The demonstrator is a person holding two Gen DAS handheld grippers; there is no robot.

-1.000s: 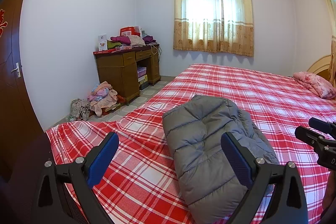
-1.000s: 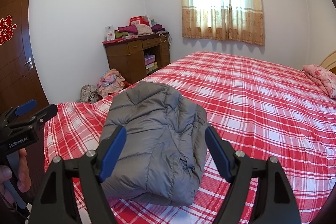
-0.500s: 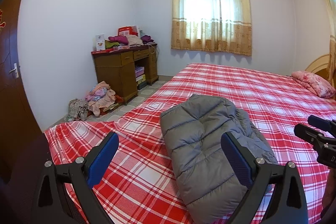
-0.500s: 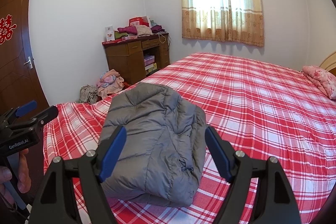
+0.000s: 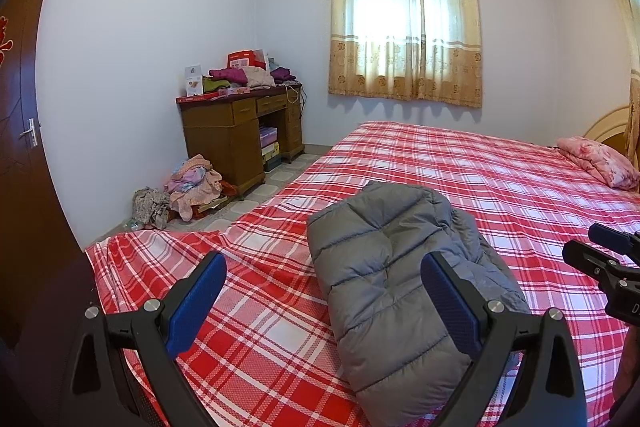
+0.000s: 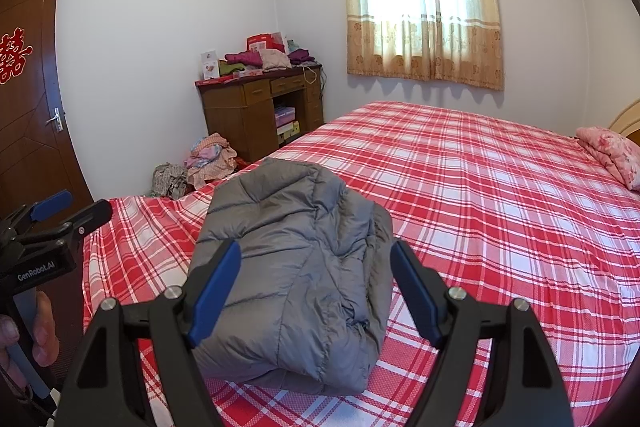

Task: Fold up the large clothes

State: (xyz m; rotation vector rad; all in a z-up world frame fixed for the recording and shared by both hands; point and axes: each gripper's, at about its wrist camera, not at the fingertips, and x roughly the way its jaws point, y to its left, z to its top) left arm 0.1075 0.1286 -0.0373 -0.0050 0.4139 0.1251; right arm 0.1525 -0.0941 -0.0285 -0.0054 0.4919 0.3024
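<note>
A grey padded jacket [image 5: 384,267] lies folded into a thick bundle on the red plaid bed [image 5: 500,179]; it also shows in the right wrist view [image 6: 296,259]. My left gripper [image 5: 324,303] is open and empty, held above the bed's near corner just left of the jacket. My right gripper [image 6: 316,291] is open and empty, held above the jacket's near end. Neither touches the jacket. Each gripper shows at the edge of the other's view.
A pink pillow [image 5: 596,163] lies at the bed's far right. A wooden desk [image 5: 240,131] piled with clothes stands by the far wall, with a clothes heap [image 5: 188,187] on the floor beside it. A brown door [image 6: 32,115] is at the left.
Both grippers have stayed open and nearly still. The left wrist view has shifted slightly; the jacket has not moved.
</note>
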